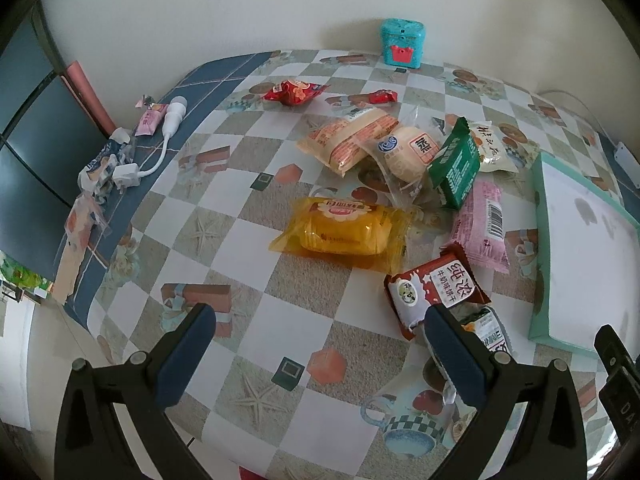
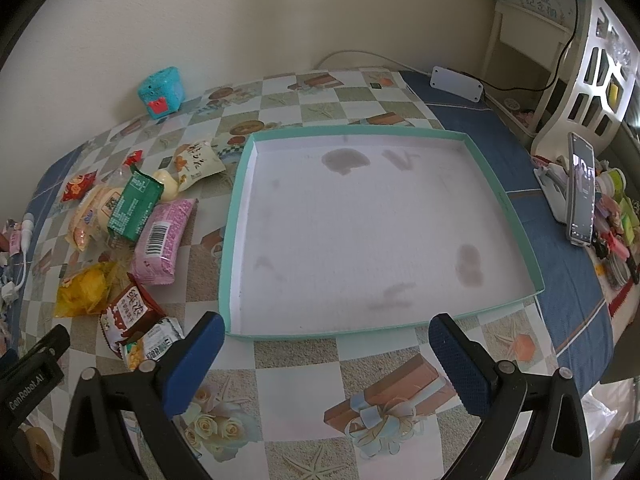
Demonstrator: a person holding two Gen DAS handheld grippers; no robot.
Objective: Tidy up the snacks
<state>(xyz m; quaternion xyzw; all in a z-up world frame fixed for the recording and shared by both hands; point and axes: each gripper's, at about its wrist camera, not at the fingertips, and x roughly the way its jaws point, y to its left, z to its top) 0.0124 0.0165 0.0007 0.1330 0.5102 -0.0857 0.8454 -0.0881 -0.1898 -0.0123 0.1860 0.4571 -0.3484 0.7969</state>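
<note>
Left wrist view: left hand-held gripper [image 1: 320,336] wide, holding nothing, above the worktop [image 1: 248,240]; snacks lie loose, the yellow packet [image 1: 340,232] ahead. Sorting appears not begun; next move calls for closing on one packet.

Right wrist view: right hand-held gripper [image 2: 326,344] wide, empty, facing the bare tray [image 2: 236,216]. Packet beneath the red-brown one [image 2: 128,316] partly hidden.

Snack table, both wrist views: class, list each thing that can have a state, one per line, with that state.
Left gripper: open, holding nothing.
Right gripper: open, holding nothing.
Tray: empty, stained inside.
Yellow packet: sealed, flat on the table.
Pink packet: sealed, barcode up.
Green packet: leaning on other snacks.
Phone: propped up, screen lit.
</note>
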